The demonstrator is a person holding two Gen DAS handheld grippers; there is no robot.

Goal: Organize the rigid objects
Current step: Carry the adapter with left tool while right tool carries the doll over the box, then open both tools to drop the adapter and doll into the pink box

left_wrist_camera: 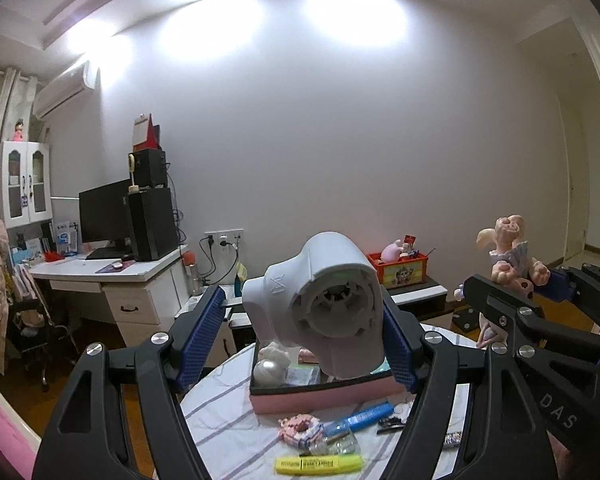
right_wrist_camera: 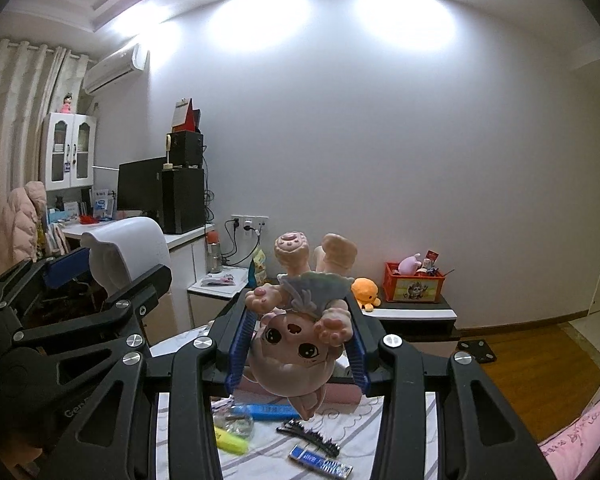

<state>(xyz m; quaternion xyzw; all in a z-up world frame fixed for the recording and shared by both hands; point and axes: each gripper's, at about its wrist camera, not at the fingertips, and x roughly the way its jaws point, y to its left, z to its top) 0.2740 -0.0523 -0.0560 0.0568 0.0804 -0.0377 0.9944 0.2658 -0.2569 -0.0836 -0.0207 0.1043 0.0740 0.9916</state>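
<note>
My left gripper is shut on a white hair-dryer-shaped device, held above a pink box on the striped round table. My right gripper is shut on a pink doll figurine, held upside down, feet up, above the table. The figurine also shows at the right of the left wrist view, and the white device at the left of the right wrist view.
On the table lie a yellow highlighter, a blue tube, a pink block ring, a black hair clip and a blue stick. A desk with a monitor stands left; an orange crate sits on a low cabinet.
</note>
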